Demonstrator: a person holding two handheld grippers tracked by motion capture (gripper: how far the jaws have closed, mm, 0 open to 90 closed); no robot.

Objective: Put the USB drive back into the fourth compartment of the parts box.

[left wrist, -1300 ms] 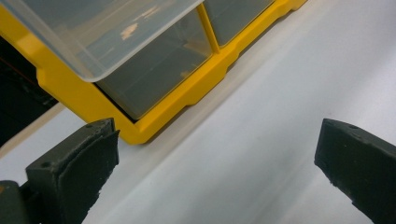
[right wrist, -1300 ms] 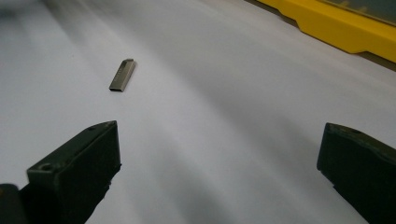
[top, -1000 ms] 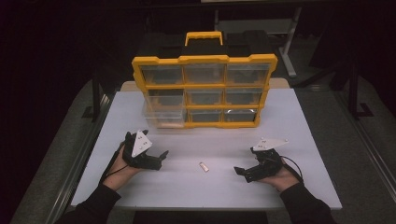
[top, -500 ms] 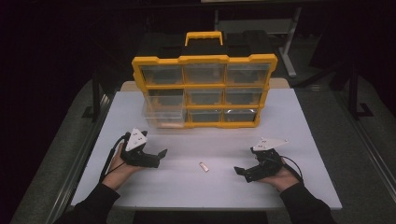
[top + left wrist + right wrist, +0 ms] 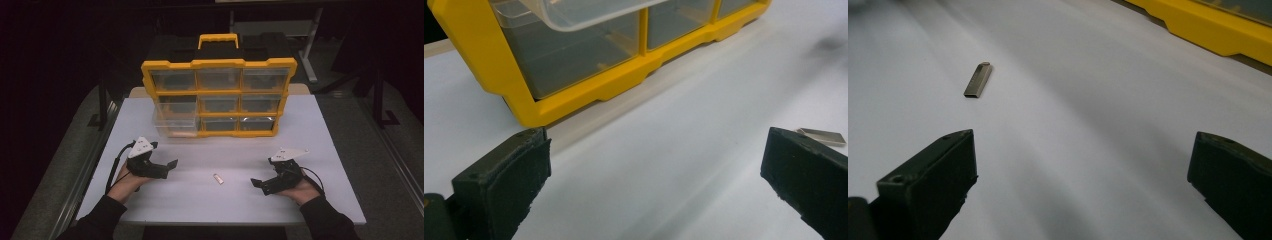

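Both tongs low over white surface (image 5: pixel 310 145), near edge, hands beneath, wrists on surface. Left tongs (image 5: pixel 169 167) wide open, empty, pointed right and slightly forward. Right tongs (image 5: pixel 260 186) wide open, empty, pointed left. Small flat metal piece (image 5: pixel 218 178) flat on surface between both tongs, touching neither; long axis diagonal, from far-left to near-right in high view. Same piece (image 5: pixel 978 79) ahead of right tongs in right gripper view. Farther back: yellow drawer cabinet (image 5: pixel 218 64), upright, nine clear drawers. Lower-left drawer (image 5: pixel 172 125) pulled partway out; contents indistinct. Remaining drawers closed.
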